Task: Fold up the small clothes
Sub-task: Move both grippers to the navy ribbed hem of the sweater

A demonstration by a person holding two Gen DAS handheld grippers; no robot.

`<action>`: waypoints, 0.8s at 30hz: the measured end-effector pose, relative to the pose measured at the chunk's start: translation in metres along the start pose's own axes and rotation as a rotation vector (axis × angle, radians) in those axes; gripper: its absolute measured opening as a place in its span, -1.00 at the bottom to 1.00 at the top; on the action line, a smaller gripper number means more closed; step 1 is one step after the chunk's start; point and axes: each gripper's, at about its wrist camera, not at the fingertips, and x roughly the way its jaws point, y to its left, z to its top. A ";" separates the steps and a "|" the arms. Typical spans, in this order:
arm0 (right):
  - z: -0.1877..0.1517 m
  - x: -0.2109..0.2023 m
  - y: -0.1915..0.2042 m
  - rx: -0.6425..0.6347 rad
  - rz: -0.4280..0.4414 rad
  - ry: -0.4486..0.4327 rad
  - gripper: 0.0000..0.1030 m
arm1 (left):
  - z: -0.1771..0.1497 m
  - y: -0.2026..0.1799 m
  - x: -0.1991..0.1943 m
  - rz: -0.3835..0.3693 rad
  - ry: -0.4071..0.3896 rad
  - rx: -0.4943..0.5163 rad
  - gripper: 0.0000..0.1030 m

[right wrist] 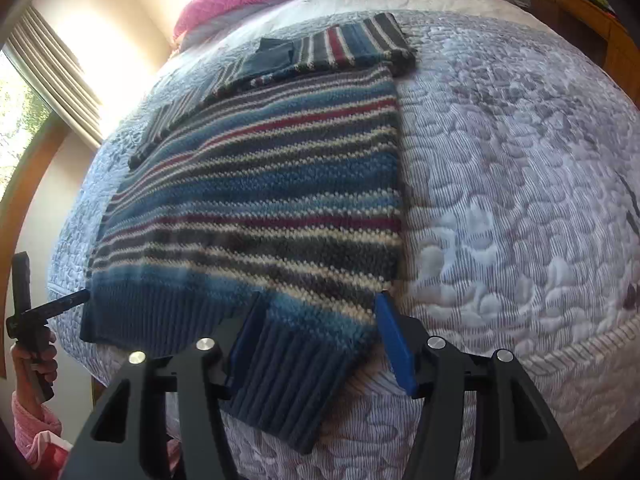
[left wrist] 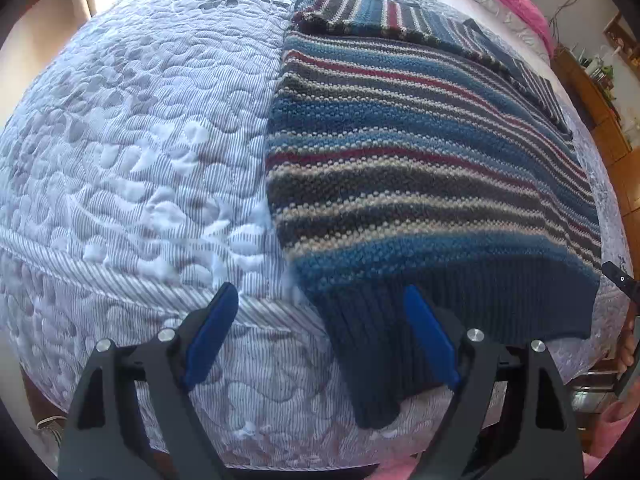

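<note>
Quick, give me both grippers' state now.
Left gripper: open, holding nothing, at the sweater hem's corner.
Right gripper: open, fingers straddling the sweater hem, not clamped.

A: Daylight is pouring in from the window, blowing out the curtain and the wall beside it.

B: The fisheye is bending the bed into a dome and darkening every corner.

A: The sweater is blurring near its ribbed hem, and is casting a soft shadow along its right edge.

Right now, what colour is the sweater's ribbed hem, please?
Dark navy blue hem, clearest in the right wrist view.
</note>
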 end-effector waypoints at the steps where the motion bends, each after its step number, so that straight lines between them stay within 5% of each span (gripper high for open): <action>1: -0.006 -0.002 -0.001 0.002 -0.004 0.006 0.12 | -0.004 -0.003 0.001 -0.005 0.005 0.006 0.64; 12: -0.054 -0.001 -0.006 0.047 0.055 0.072 0.12 | -0.033 -0.017 0.010 -0.086 0.043 0.020 0.70; 24: -0.058 0.010 -0.003 0.078 0.108 0.080 0.12 | -0.029 -0.022 0.019 -0.189 0.053 -0.050 0.68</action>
